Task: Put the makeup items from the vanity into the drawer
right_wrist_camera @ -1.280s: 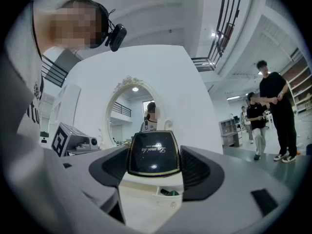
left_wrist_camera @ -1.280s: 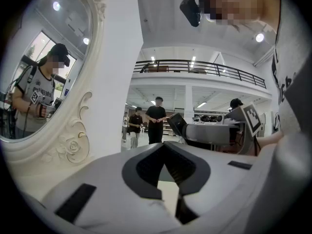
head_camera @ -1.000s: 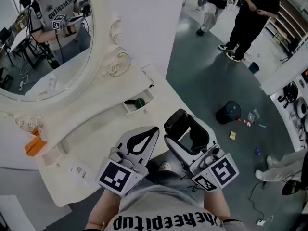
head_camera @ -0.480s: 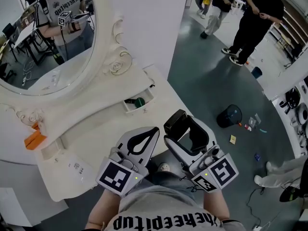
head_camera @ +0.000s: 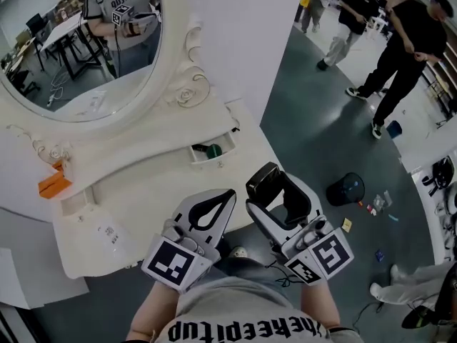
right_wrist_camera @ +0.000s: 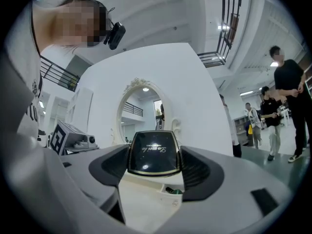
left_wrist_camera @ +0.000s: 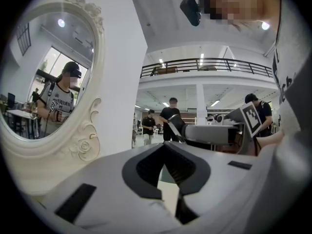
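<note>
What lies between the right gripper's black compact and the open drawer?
In the head view, only bare vanity top separates the compact, clamped in the right gripper, from the drawer.

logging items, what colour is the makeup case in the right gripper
Glossy black makeup case, thin gold rim; best in the right gripper view.

Person in black [head_camera: 405, 45] (standing), dark round bin [head_camera: 345, 189] on grey floor [head_camera: 307, 120], orange box [head_camera: 53, 185]
</note>
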Demonstrator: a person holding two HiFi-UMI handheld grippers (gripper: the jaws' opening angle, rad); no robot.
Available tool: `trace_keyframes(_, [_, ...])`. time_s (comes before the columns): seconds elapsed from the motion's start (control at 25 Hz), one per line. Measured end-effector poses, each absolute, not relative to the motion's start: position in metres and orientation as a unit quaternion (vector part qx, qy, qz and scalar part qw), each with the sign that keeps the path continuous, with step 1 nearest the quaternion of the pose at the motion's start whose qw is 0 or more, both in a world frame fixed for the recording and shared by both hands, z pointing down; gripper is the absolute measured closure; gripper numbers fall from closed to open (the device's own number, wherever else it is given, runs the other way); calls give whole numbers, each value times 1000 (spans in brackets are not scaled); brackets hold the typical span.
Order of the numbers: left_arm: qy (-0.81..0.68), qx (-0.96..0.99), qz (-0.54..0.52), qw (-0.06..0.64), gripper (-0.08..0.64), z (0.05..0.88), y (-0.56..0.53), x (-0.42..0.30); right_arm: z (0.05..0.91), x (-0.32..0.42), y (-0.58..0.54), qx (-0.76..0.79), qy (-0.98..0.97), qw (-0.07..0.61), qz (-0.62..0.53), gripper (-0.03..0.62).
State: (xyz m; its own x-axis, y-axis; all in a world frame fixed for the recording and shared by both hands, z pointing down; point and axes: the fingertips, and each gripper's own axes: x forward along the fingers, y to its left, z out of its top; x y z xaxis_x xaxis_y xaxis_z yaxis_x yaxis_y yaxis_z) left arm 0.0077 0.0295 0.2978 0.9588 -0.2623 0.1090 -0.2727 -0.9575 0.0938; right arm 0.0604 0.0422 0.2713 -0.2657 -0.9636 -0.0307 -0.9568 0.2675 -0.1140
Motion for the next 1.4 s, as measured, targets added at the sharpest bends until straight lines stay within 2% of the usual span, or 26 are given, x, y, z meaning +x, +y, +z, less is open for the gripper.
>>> trace_keyframes(0.72, [-188, 979, 54, 51, 538, 302, 43, 36, 277, 85, 46, -554, 831, 42, -35, 242])
trace_keyframes(1.4, [-224, 971, 68, 56, 538, 310, 29, 25, 289, 84, 30, -539, 840, 38, -48, 242])
